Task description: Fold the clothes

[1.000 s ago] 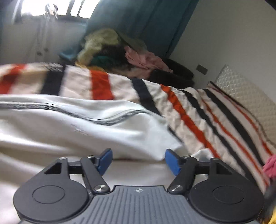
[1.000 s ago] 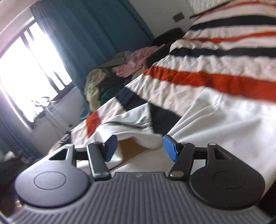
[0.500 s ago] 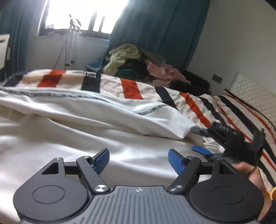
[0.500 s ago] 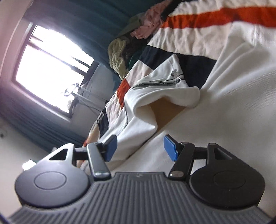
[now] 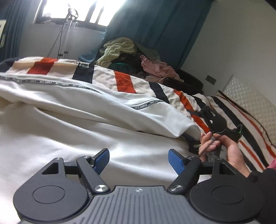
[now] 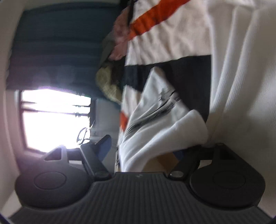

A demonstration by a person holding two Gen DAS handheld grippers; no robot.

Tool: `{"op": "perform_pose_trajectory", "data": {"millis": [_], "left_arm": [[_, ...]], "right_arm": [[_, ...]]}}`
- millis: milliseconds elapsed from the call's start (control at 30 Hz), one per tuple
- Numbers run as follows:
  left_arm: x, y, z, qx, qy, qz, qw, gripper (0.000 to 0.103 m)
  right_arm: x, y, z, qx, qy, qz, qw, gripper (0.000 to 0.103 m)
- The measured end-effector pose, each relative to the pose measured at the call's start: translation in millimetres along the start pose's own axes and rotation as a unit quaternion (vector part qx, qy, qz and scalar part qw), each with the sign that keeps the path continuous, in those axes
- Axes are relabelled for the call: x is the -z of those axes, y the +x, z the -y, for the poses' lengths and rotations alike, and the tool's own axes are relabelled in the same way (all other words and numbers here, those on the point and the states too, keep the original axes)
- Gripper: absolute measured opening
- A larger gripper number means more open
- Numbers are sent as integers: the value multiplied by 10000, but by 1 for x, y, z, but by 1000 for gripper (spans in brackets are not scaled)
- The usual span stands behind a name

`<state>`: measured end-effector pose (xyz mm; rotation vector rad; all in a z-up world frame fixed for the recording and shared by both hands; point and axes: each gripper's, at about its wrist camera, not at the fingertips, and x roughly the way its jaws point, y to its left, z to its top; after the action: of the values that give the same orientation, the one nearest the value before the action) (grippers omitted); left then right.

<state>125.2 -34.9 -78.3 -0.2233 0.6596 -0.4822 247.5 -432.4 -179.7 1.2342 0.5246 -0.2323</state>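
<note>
A white garment (image 5: 86, 124) with a black printed trim stripe lies spread on the striped bed. My left gripper (image 5: 138, 159) is open and empty, low over the white cloth. In the left wrist view the right gripper (image 5: 195, 137), held in a hand, sits at the garment's sleeve cuff (image 5: 188, 127). In the right wrist view the right gripper (image 6: 143, 148) is rolled sideways and open, with the white sleeve (image 6: 162, 120) hanging between its fingers. Its right fingertip is hidden behind the cloth.
The bed has a blanket (image 5: 124, 81) with orange, black and cream stripes. A pile of clothes (image 5: 131, 56) sits beyond the bed by teal curtains (image 5: 155, 25). A quilted headboard (image 5: 250, 96) stands at the right, and a bright window (image 5: 77, 10) at the back.
The right gripper has rolled sideways and moved onto the sleeve cuff, so the cloth now lies between its fingers. The left gripper has lifted and tilted slightly, staying open.
</note>
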Motion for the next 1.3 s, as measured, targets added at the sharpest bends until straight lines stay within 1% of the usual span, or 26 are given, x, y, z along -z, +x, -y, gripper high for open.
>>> {"op": "perform_pose_trajectory", "data": {"millis": [33, 67, 133, 167, 233, 300, 333, 367, 400, 433, 467, 500, 567, 600, 667, 733, 867, 933, 1033, 1067, 1133, 1167, 1200, 1233, 1267, 1300], "left_arm": [[-1, 1, -3, 13, -73, -17, 10000, 77], [-1, 2, -5, 24, -126, -31, 9999, 77], [-2, 5, -10, 48, -230, -61, 9997, 77], [-2, 6, -12, 36, -258, -66, 9996, 77], [-3, 8, -15, -13, -321, -107, 9994, 77], [-4, 7, -18, 24, -417, -96, 9991, 77], [-5, 6, -19, 43, -466, -90, 9989, 77], [-6, 5, -20, 59, -488, -77, 9988, 77], [-6, 4, -20, 68, -478, -54, 9988, 77], [-6, 3, -19, 77, -466, -30, 9989, 77], [-6, 2, -19, 95, -418, 3, 9991, 77], [-5, 3, -17, 84, -361, 27, 9993, 77], [-4, 6, -14, 36, -241, -7, 9997, 77], [-3, 7, -12, 34, -166, -22, 9999, 77], [0, 10, -8, -25, 2, -45, 10000, 77], [2, 11, -4, -62, 143, -42, 9999, 77], [4, 14, 2, -88, 279, -73, 9995, 77], [5, 16, 4, -134, 318, -99, 9994, 77], [6, 18, 7, -218, 392, -97, 9989, 77], [7, 19, 7, -260, 423, -87, 9987, 77], [6, 20, 9, -346, 479, -56, 9982, 77], [4, 20, 11, -377, 512, -19, 9980, 77], [3, 19, 12, -408, 545, 19, 9977, 77], [1, 18, 13, -439, 579, 57, 9973, 77], [-1, 17, 14, -474, 610, 106, 9970, 77], [-1, 15, 15, -501, 627, 142, 9967, 77]], "right_arm": [[-3, 4, -5, 146, -41, 46, 9999, 74], [-6, 8, -9, 291, -82, 93, 9995, 70], [-11, 16, -18, 583, -165, 185, 9980, 34], [-14, 21, -23, 728, -206, 232, 9969, 8], [-20, 29, -32, 1018, -288, 324, 9939, 6], [-35, 28, -50, 1126, -645, 647, 9894, 6], [-44, 25, -62, 1057, -874, 847, 9869, 6], [-53, 20, -73, 887, -1113, 1029, 9845, 6], [-62, 14, -88, 682, -1487, 1196, 9792, 6], [-67, 10, -106, 564, -2092, 1366, 9667, 6], [-67, 6, -124, 509, -2780, 1532, 9469, 5], [-69, 3, -134, 486, -3184, 1629, 9326, 5], [-75, -3, -144, 487, -3618, 1733, 9147, 5], [-80, -4, -143, 521, -3707, 1775, 9101, 5], [-91, -5, -123, 744, -3700, 1863, 9071, 6], [-100, -1, -94, 996, -3650, 1849, 9070, 6], [-107, 12, -22, 1535, -3591, 1427, 9095, 6], [-106, 17, 7, 1615, -3540, 1266, 9124, 6], [-103, 19, 18, 1578, -3432, 1264, 9172, 8], [-102, 19, 20, 1564, -3394, 1270, 9188, 10], [-104, 15, 18, 1614, -3281, 1243, 9224, 20], [-106, 13, 17, 1657, -3201, 1207, 9249, 32], [-107, 10, 15, 1673, -3128, 1138, 9280, 50], [-108, 8, 13, 1630, -3071, 1060, 9316, 62], [-107, 1, 11, 1560, -3036, 1032, 9343, 80], [-103, -10, 9, 1492, -3044, 1054, 9349, 86]]}}
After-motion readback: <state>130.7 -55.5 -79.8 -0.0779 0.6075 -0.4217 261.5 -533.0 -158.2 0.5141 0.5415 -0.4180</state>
